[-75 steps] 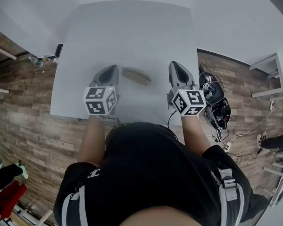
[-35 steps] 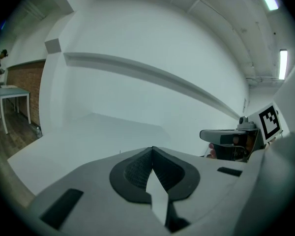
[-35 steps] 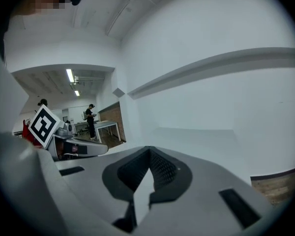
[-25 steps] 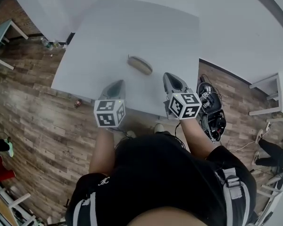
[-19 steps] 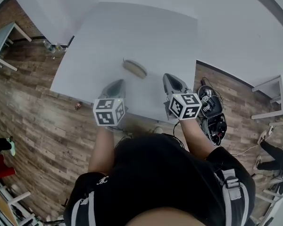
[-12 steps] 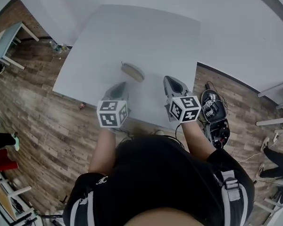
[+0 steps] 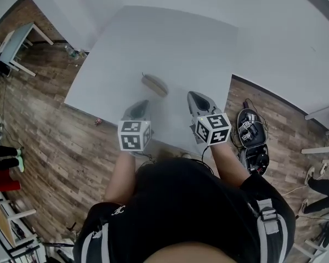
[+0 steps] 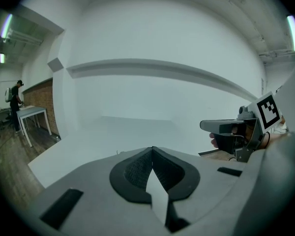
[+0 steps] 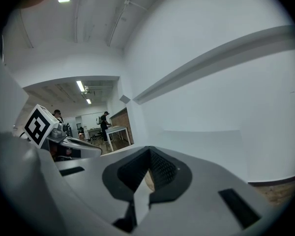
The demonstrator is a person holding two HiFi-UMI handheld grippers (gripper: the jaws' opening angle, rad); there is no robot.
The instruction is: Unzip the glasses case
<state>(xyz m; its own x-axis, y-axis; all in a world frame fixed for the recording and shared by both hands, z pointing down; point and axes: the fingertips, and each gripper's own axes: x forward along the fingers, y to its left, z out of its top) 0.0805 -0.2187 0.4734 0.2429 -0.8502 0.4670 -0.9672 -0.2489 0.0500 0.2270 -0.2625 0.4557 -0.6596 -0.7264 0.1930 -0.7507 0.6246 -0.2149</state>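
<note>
The glasses case (image 7: 154, 84), a tan oval pouch, lies on the grey table (image 7: 170, 37), a little in from its near edge. My left gripper (image 7: 142, 103) hovers over the near edge, just short of the case's left end, jaws shut and empty (image 8: 152, 149). Over the same edge, my right gripper (image 7: 192, 95) stays to the right of the case, apart from it; its jaws are shut too (image 9: 148, 149). In the right gripper view a tan sliver, probably the case, shows through the slit under the jaws. Neither gripper touches the case.
Black equipment with cables (image 7: 252, 141) lies on the wooden floor to the table's right. A white desk (image 7: 16, 40) stands far left. Someone's shoes (image 7: 5, 158) show at the left edge. People stand at a distant table (image 9: 104, 124). A white wall rises behind the table.
Both grippers have moved forward over the table's near edge, closer to the case. Their jaws have stayed shut. The case has not moved on the table.
</note>
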